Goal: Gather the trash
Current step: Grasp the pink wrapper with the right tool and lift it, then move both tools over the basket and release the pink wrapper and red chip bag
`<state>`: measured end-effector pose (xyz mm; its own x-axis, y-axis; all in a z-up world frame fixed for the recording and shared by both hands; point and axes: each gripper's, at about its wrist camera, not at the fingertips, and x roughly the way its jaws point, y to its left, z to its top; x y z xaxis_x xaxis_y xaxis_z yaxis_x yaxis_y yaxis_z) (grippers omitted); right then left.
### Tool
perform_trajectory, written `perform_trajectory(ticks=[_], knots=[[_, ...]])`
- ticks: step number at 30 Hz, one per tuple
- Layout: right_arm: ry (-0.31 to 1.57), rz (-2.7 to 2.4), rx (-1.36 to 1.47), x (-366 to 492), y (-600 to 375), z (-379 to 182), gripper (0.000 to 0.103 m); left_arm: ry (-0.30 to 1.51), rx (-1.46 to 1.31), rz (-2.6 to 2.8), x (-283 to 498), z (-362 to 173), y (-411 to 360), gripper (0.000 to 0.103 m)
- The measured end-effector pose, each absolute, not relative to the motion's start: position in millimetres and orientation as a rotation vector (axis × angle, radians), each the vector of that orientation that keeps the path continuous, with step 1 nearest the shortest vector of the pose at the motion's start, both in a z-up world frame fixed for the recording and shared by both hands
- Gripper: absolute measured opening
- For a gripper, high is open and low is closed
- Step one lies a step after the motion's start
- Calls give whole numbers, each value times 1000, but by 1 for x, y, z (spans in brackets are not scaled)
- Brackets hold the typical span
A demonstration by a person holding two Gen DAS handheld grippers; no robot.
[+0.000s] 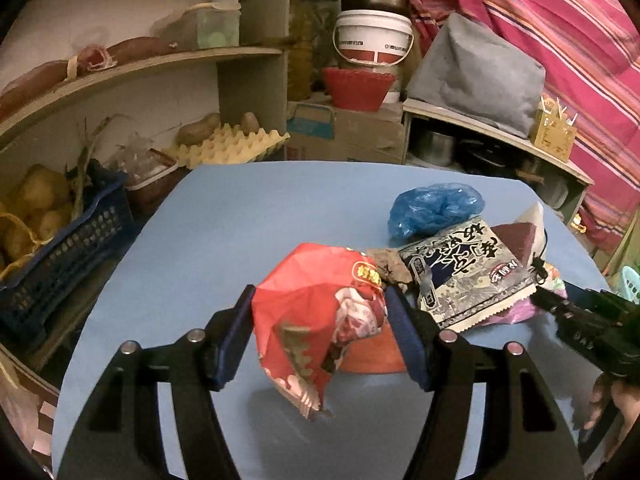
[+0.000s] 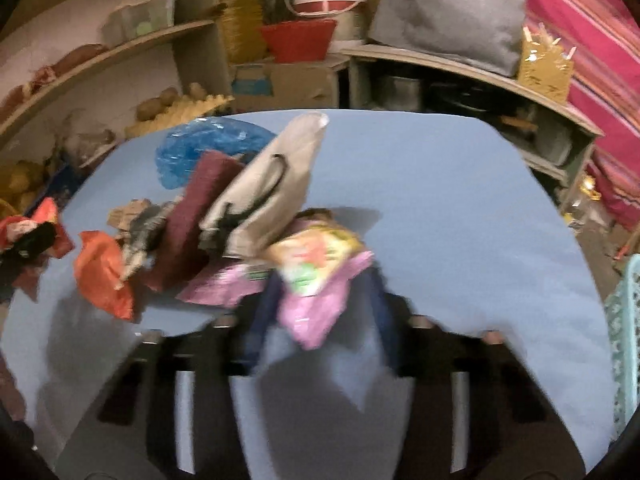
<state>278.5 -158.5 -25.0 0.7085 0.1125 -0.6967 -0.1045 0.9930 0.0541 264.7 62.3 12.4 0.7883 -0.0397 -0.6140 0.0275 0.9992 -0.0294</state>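
Pickup step: left gripper (image 1: 320,320) jaws clamped on red wrapper (image 1: 316,312); right gripper (image 2: 320,304) jaws around pink wrapper (image 2: 316,304), grip blurred, cannot tell. Next: carry toward teal basket (image 2: 624,344), 3 o'clock.

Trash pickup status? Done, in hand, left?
Done: nothing visibly binned. In hand: left tool grips the red wrapper; right tool has the pink wrapper between its fingers, grip blurred. Left on the blue table: blue bag, dark printed packet, orange wrapper.
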Motion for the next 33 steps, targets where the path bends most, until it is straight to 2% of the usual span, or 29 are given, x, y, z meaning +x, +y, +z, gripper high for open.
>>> perform_trajectory(ticks=[6, 21, 27, 33], knots=[[738, 152, -2, 261, -170, -11, 24, 652, -20, -51, 262, 15, 52, 64], [643, 70, 13, 182, -267, 23, 19, 611, -27, -142, 244, 35, -12, 64], [650, 29, 11, 163, -305, 19, 14, 605, -11, -199, 239, 37, -51, 64], [599, -30, 53, 141, -347, 32, 14, 613, 19, -236, 237, 31, -85, 64]])
